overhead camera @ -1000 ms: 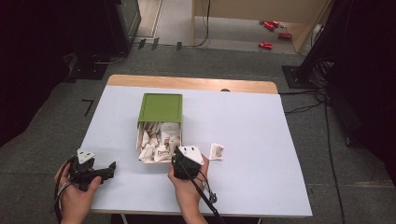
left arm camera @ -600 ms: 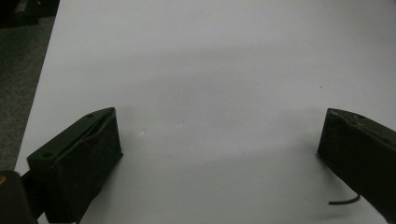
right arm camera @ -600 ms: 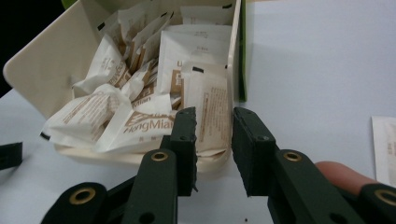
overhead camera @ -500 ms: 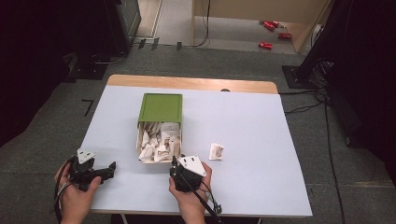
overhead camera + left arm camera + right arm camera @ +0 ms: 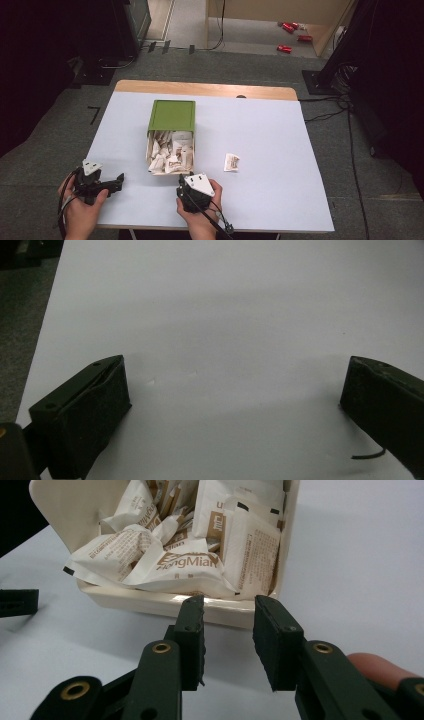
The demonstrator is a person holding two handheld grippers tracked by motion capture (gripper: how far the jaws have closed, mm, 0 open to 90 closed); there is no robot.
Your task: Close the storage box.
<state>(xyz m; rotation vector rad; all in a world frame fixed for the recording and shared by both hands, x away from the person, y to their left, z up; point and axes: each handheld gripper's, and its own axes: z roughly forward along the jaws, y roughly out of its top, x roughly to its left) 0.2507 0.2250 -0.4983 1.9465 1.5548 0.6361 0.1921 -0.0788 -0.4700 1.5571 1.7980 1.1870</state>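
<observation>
Box (image 5: pixel 170 150), cream tray with green lid slid back, sits mid-table (image 5: pixel 260 200), crammed with paper sachets (image 5: pixel 185 562). Risk: loose, overlapping sachets could snag and come out in a clump, or the light tray could skid if nudged. Right gripper (image 5: pixel 227 615) sits just short of the tray's near wall, jaws parted, empty. Left gripper (image 5: pixel 235 405), wide apart, probably idle over bare tabletop. One stray sachet (image 5: pixel 231 162) lies right of the tray.

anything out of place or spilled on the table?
One white sachet lies alone on the table, to the right of the open box and apart from it, while the other sachets sit heaped inside. The heap is jumbled, and some sachets look crumpled. The green lid lies flat behind the box. Nothing else stands out.
</observation>
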